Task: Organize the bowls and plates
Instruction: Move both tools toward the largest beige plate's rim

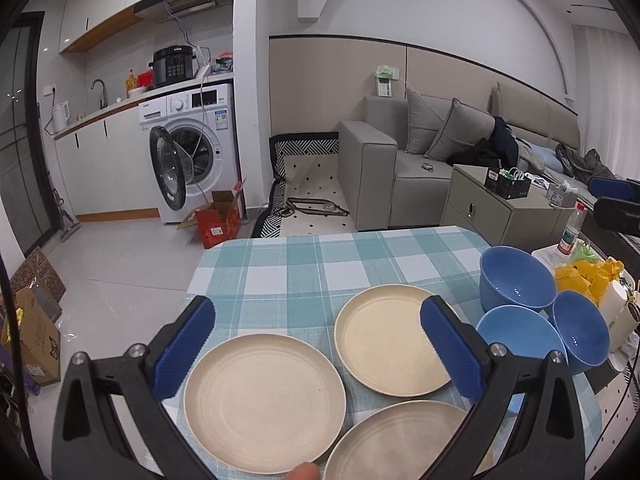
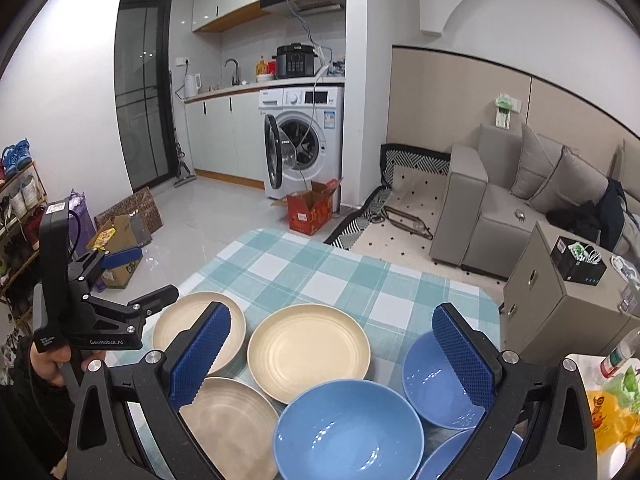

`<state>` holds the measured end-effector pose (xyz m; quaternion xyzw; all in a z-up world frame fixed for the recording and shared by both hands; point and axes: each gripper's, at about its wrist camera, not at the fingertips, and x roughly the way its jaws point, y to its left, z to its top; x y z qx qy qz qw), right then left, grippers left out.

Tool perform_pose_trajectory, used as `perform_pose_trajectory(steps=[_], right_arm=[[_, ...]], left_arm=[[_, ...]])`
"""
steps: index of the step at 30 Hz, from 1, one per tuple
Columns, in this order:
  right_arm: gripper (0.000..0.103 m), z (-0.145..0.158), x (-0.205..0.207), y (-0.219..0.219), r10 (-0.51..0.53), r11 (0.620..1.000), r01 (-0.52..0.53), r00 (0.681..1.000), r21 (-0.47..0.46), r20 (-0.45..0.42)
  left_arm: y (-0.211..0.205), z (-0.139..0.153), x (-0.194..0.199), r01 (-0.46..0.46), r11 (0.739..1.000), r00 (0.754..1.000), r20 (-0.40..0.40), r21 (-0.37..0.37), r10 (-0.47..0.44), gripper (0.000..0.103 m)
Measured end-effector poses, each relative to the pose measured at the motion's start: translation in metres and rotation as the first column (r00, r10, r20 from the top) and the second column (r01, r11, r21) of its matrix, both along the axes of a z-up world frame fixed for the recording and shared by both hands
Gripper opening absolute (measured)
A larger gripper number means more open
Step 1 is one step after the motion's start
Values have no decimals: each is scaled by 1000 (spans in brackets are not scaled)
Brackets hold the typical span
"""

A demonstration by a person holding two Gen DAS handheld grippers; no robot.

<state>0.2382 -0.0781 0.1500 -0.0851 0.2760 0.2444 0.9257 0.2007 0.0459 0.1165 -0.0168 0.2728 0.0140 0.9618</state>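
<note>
Three cream plates lie flat on the checked tablecloth (image 1: 304,260): a left one (image 1: 264,402), a far one (image 1: 388,340) and a near one (image 1: 396,440). Three blue bowls stand to their right: a far one (image 1: 516,280), a middle one (image 1: 520,336) and a right one (image 1: 582,330). My left gripper (image 1: 320,348) is open and empty, held above the plates. My right gripper (image 2: 332,356) is open and empty above the bowls (image 2: 348,430) (image 2: 436,380) and plates (image 2: 308,352). The left gripper also shows in the right wrist view (image 2: 132,276).
A white side surface at the right holds a bottle (image 1: 572,232), yellow bags (image 1: 588,280) and a white cup (image 1: 616,308). A grey cabinet (image 1: 500,208) and a sofa (image 1: 420,152) stand beyond the table. Boxes (image 1: 32,332) lie on the floor at the left.
</note>
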Motion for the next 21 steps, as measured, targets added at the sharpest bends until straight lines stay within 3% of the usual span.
perform_pose_trajectory(steps=[21], right_arm=[[103, -71, 104, 24, -45, 997, 35, 986, -65, -163]], left_arm=[[4, -61, 84, -17, 999, 979, -203, -44, 8, 103]])
